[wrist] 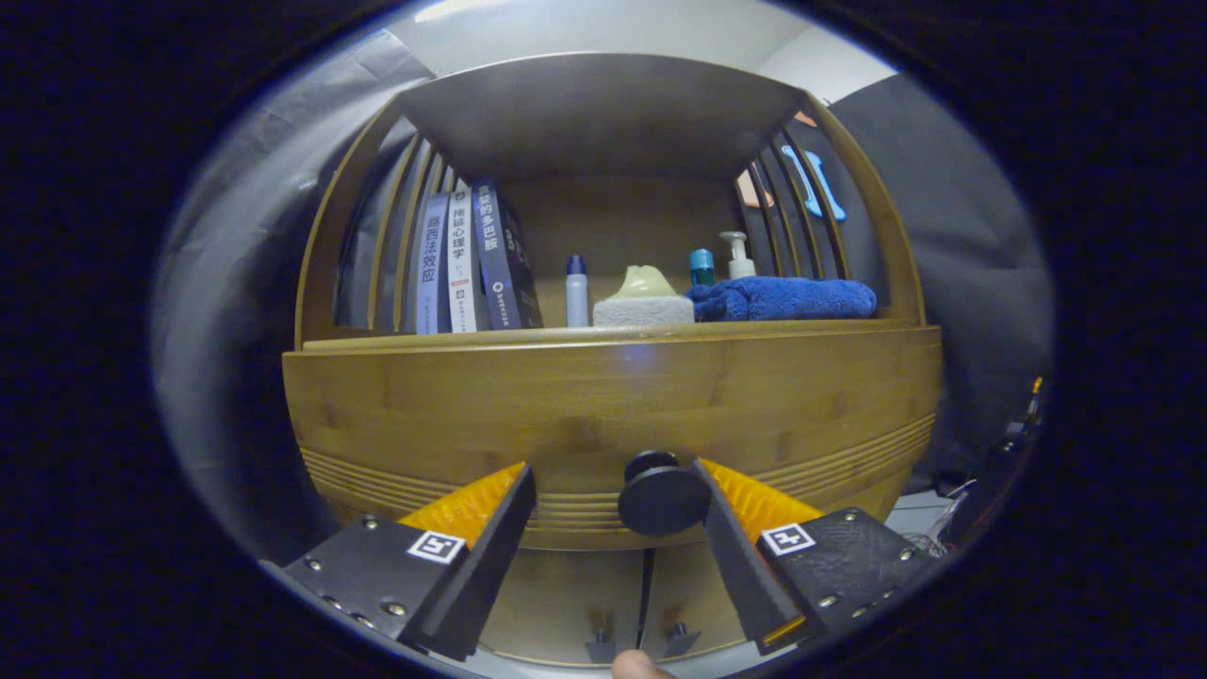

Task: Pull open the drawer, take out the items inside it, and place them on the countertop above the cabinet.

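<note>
Grey cloth hangs at the far left of the booth, beside a bamboo cabinet (377, 405) with slatted curved sides and a flat top board. On its open shelf, the table (603, 332) above the drawer, three upright books (469, 259) lean against the left slats, then a slim white bottle with a dark cap (576, 291), a pale rounded sponge (644, 300) with a coarse white base, a teal-capped bottle (701, 267), a white pump bottle (736, 255) and a plush folded blue towel (783, 298). Below runs the drawer (613, 415), its smooth bowed wooden front closed and ribbed with fine grooves along the lower edge. The gripper (618, 514) has its jaws set wide, holding nothing; the round, dark, matte drawer knob (660, 498) sits between them, hard against the right finger and well clear of the left. Dark cloth covers the wall at right.
</note>
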The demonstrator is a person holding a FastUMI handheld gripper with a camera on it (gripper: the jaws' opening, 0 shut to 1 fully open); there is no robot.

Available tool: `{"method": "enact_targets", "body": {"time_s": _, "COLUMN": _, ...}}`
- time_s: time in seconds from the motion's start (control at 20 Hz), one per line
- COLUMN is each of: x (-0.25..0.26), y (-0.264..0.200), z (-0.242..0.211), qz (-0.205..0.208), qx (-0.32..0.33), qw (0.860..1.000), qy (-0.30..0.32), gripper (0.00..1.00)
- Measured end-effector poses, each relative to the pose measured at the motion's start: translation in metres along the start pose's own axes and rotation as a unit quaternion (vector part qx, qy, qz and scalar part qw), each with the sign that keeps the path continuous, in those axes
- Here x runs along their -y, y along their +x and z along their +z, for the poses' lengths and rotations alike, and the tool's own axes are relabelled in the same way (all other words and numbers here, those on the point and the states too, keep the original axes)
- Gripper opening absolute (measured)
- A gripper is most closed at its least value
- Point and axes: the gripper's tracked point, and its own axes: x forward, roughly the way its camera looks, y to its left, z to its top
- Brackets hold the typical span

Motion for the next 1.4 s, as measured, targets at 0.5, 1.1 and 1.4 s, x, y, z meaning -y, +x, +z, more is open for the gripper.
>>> {"method": "enact_targets", "body": {"time_s": 0.5, "x": 0.001, "y": 0.002, "z": -0.003, "qz": 0.01, "qx": -0.009, "qw": 1.0, "qy": -0.015, "gripper": 0.99}}
{"method": "enact_targets", "body": {"time_s": 1.1, "x": 0.008, "y": -0.089, "z": 0.118, "qz": 0.044, "qx": 0.019, "qw": 0.999, "qy": -0.007, "gripper": 0.99}}
{"method": "enact_targets", "body": {"time_s": 1.4, "x": 0.01, "y": -0.13, "z": 0.189, "qz": 0.067, "qx": 0.013, "qw": 0.998, "qy": 0.0, "gripper": 0.99}}
